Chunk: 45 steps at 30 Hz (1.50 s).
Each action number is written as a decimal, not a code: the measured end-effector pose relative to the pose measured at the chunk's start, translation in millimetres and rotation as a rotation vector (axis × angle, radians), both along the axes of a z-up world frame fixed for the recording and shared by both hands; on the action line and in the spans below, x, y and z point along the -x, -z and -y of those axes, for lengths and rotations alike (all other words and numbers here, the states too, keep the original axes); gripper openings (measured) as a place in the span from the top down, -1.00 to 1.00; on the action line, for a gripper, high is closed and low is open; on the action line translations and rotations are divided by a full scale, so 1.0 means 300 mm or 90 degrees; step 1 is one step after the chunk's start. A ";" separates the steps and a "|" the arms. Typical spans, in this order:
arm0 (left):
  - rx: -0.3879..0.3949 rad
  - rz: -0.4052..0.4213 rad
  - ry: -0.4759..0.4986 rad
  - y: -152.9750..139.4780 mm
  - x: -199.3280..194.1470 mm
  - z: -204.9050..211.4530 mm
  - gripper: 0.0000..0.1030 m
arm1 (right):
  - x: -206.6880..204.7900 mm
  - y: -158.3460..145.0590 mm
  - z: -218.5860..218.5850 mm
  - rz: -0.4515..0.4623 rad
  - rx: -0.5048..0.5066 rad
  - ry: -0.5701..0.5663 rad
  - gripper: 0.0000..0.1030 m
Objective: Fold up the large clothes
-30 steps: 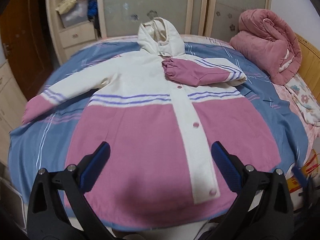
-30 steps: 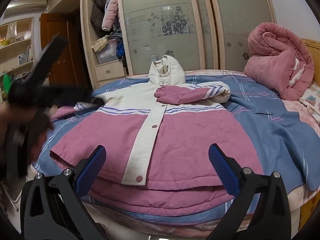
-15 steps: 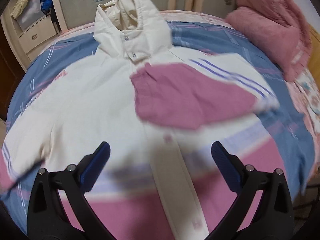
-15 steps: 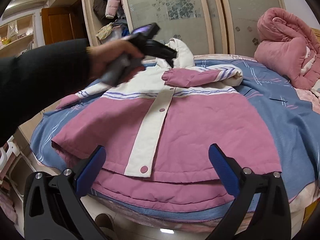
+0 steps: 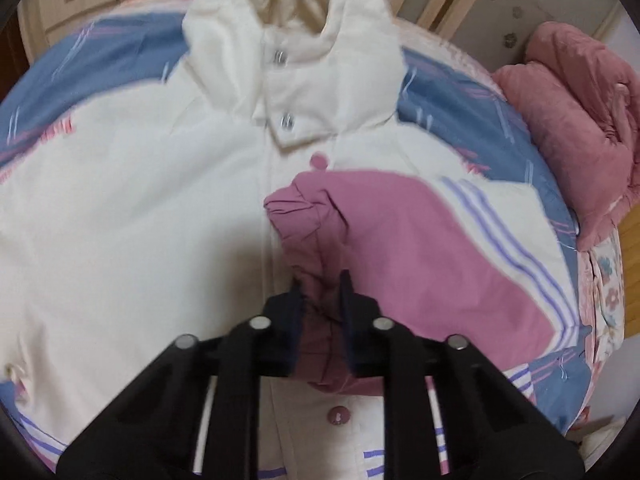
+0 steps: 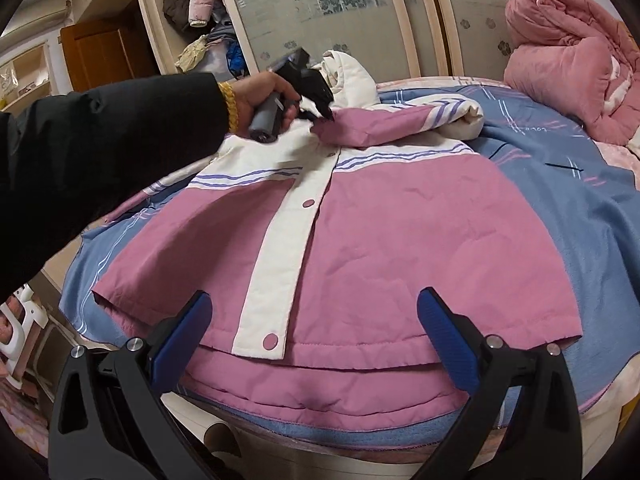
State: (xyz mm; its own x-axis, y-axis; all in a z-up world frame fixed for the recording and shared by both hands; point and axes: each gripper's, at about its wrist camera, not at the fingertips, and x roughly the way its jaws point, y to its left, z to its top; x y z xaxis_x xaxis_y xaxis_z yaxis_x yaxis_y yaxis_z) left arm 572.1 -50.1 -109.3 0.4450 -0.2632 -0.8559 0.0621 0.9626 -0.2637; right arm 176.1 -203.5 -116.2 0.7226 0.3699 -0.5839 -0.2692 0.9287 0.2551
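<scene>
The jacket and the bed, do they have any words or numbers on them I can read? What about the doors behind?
None can be read.
The jacket: only stripes and plain snaps, no words.
The blue bedsheet: a small pink mark near the far edge may be writing, but it is too small and blurred to read.
The wardrobe doors: only frosted flower patterns, no letters.
The left gripper, shut on the pink sleeve cuff: no label shows.

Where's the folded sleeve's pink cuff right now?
The pink cuff lies on the jacket's chest by the button placket, pinched in the left claw, just below the hood.
</scene>
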 end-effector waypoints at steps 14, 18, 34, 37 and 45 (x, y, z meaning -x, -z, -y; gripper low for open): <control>-0.183 0.097 -0.058 -0.234 0.091 -0.364 0.77 | -0.003 0.028 -0.070 -0.014 0.024 -0.031 -0.97; -0.218 0.054 -0.068 -0.085 0.107 -0.435 0.44 | -0.006 0.031 -0.082 -0.016 0.027 -0.037 -0.97; -0.238 0.281 -0.085 -0.371 0.855 -0.440 -0.96 | 0.035 -0.004 -0.027 0.010 0.048 0.022 -0.97; -0.200 0.291 -0.073 -0.402 1.173 -0.419 -0.96 | 0.065 -0.014 -0.026 0.019 0.062 0.035 -0.97; -0.165 0.266 -0.100 -0.313 1.752 -0.347 -0.96 | 0.155 -0.086 -0.048 0.042 0.110 0.068 -0.97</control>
